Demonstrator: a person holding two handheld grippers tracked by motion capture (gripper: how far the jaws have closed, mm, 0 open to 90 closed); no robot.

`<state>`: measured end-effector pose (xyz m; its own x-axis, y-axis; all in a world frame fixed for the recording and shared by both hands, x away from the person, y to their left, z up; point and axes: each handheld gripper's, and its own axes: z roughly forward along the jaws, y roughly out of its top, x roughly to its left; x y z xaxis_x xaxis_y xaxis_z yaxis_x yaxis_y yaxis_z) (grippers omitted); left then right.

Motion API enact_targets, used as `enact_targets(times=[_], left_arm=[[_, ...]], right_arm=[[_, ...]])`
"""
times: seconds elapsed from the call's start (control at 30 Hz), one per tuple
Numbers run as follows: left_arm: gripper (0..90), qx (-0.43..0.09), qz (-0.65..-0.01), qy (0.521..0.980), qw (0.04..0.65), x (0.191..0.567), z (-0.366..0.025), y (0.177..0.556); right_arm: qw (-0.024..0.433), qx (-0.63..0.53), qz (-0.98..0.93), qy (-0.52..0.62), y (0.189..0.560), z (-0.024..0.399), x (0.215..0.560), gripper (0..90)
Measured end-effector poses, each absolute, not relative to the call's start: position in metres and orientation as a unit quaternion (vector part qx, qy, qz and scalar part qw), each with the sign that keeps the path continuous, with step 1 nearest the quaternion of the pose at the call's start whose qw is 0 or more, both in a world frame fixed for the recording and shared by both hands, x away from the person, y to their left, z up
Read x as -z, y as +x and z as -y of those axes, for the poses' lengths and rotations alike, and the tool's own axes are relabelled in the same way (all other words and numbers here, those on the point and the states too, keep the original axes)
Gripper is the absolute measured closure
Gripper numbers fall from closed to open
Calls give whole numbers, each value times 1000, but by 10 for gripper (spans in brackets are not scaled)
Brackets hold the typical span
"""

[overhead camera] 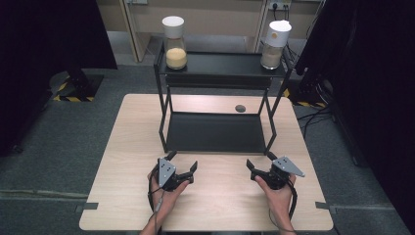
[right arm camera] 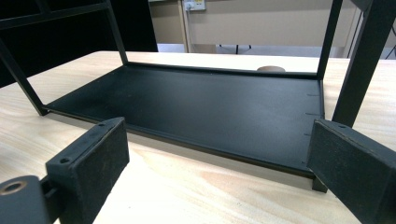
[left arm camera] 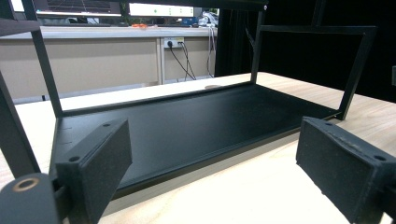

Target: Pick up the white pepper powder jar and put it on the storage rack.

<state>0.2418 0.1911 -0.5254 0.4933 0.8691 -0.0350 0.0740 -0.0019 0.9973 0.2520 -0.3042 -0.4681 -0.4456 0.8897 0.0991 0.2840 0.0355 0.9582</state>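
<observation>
Both tools, left (overhead camera: 183,165) and right (overhead camera: 260,165), gape empty just before the black two-tier metal rack (overhead camera: 215,133).

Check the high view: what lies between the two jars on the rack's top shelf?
Nothing: the top shelf is bare between the left jar and the right jar.
</observation>
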Motion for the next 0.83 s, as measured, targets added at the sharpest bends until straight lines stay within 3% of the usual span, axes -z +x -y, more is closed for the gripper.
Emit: enact_targets(times=[0.83], left_arm=[[112, -322, -385, 622, 601, 522, -193, 244]], right_arm=[[285, -534, -659, 446, 244, 304, 486, 59]])
